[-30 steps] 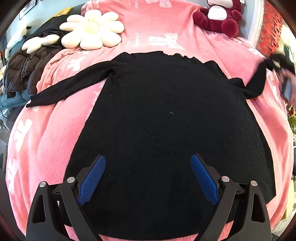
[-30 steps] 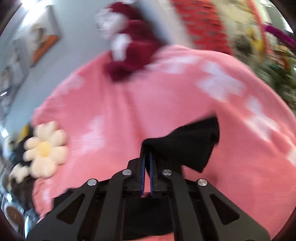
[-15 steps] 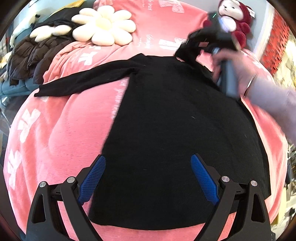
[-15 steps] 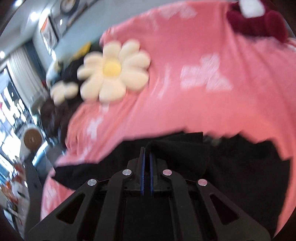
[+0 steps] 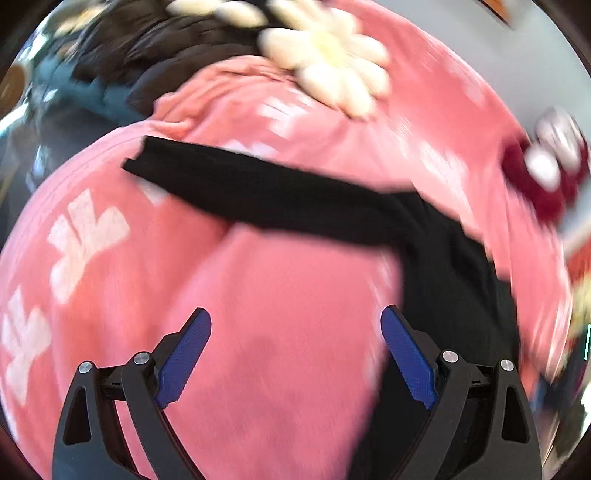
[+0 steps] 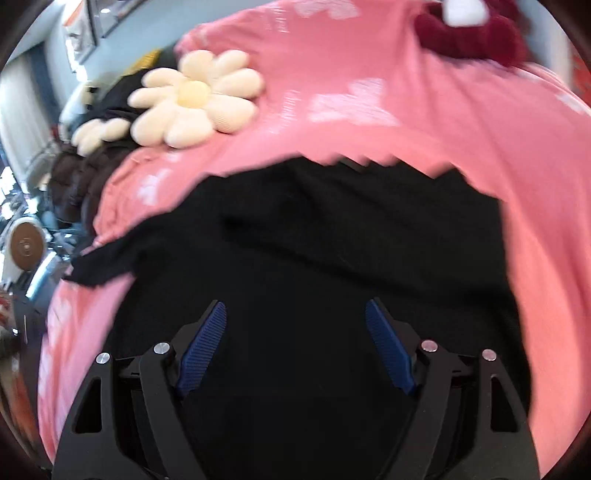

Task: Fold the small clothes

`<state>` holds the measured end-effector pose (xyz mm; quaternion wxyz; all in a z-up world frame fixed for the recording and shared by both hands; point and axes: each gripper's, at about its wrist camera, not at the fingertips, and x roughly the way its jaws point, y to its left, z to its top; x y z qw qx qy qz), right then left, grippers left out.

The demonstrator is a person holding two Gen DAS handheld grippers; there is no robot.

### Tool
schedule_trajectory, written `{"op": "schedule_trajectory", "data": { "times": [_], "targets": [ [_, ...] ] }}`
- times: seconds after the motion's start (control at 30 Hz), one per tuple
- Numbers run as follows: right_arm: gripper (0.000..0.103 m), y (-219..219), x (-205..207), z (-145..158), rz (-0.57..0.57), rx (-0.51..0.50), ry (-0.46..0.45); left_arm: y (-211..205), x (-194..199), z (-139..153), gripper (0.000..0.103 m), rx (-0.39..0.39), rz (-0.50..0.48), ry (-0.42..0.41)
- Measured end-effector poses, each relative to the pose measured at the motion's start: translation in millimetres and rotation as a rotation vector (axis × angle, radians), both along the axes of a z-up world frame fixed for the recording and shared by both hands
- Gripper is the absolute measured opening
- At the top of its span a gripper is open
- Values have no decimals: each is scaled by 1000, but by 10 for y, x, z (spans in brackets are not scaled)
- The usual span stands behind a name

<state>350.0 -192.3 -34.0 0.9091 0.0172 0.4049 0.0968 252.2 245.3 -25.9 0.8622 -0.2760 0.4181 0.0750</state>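
Note:
A black long-sleeved sweater (image 6: 332, 240) lies flat on a pink blanket (image 6: 461, 122). One sleeve is folded across its body in the right wrist view. The other sleeve (image 5: 258, 192) stretches out to the left over the blanket (image 5: 277, 332) in the left wrist view. My left gripper (image 5: 295, 350) is open and empty over bare blanket, left of the sweater's body (image 5: 454, 295). My right gripper (image 6: 295, 343) is open and empty above the sweater's body.
A cream flower cushion (image 6: 192, 99) (image 5: 332, 59) lies at the blanket's far side beside dark jackets (image 6: 77, 173). A dark red plush toy (image 6: 472, 33) (image 5: 543, 173) sits at the far right. Both views are motion-blurred.
My right gripper carried the right sleeve across the sweater, opened and let it go. My left gripper swung left, off the sweater's body toward the left sleeve.

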Motion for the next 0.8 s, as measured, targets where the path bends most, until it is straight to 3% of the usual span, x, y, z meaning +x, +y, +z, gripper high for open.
{"op": "schedule_trajectory", "data": {
  "times": [0.27, 0.3, 0.4, 0.5, 0.53, 0.6, 0.63, 0.67, 0.7, 0.8],
  "targets": [
    [76, -275, -402, -345, -134, -20, 11, 1358, 742, -413, 91, -199, 399, 88],
    [76, -221, -428, -346, -135, -54, -10, 1454, 786, -479, 91, -201, 441, 124],
    [84, -103, -423, -362, -126, -132, -19, 1684, 802, -725, 89, -311, 544, 149],
    [85, -176, -433, -381, -128, -87, -16, 1741, 790, -799, 86, -356, 604, 137],
    [85, -190, -433, -386, -130, -75, -16, 1750, 811, -783, 75, -340, 615, 138],
    [85, -183, -443, -386, -130, -75, -20, 1741, 838, -702, 41, -309, 591, 118],
    [86, -174, -444, -387, -129, -80, -22, 1735, 862, -628, 0, -335, 521, 44],
    [86, -170, -450, -390, -128, -80, -23, 1719, 902, -562, 3, -375, 471, -10],
    [86, -179, -448, -394, -126, -72, -23, 1688, 932, -484, 3, -367, 463, -16],
    [87, -200, -454, -398, -122, -50, -29, 1440, 1108, 11, 2, -293, 372, -82]
  ]
}}
